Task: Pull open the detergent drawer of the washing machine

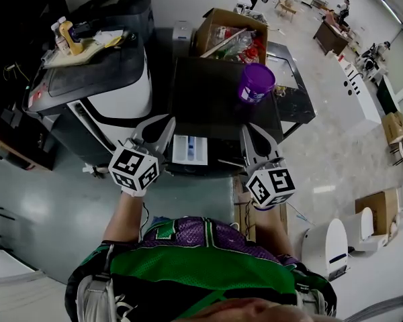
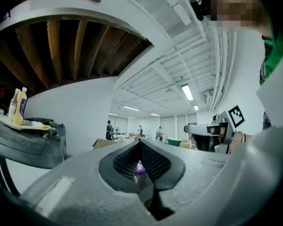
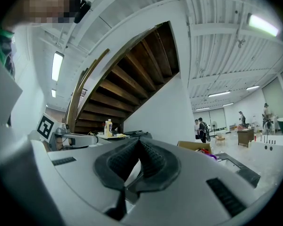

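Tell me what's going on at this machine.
A person stands at a dark-topped washing machine with a gripper in each hand. The detergent drawer already sticks out of the machine's front. The left gripper is just beside the drawer, jaws shut on nothing. The right gripper is on the drawer's other side, also shut and empty. A purple cup stands on top of the machine.
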### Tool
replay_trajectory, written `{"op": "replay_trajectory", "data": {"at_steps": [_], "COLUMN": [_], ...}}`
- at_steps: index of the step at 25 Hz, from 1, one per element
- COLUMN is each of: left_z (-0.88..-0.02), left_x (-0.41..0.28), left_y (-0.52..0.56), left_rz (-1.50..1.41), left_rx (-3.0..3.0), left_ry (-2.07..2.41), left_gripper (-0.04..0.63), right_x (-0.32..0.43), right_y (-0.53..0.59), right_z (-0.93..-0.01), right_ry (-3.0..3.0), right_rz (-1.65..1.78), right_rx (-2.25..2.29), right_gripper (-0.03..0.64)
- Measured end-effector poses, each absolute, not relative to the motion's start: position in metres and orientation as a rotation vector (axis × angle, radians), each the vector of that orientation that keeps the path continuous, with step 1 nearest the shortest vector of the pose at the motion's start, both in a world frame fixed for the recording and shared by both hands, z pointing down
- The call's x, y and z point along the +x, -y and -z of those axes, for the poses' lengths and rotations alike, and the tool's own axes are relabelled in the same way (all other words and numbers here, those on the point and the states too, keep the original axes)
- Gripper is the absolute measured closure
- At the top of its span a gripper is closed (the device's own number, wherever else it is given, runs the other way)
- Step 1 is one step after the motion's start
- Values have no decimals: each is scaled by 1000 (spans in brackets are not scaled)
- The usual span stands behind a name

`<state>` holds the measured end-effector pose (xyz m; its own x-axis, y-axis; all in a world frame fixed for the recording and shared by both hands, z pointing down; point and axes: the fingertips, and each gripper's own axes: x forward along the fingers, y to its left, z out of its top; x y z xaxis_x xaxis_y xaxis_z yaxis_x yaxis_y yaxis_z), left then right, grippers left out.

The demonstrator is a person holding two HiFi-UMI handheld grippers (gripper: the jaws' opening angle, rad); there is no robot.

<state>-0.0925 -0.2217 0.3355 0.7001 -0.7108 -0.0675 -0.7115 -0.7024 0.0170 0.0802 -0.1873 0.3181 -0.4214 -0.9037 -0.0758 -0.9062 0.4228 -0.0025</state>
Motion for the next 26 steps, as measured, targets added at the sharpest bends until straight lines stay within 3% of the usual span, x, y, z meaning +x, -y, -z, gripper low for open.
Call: {"op": "replay_trajectory", "data": {"at_steps": [26], "left_z": [-333], "left_x": [-76], "left_y": [213], "left_rz": [-244], "left_rx": [-2981], "left_ry": [-1162], "left_gripper": [578], "right_x": [84], "right_y": [179], "right_z": [-322], "right_ry": [-2633], "right_rz": [-66], "right_rx": [-1633], "right_gripper": [615]}}
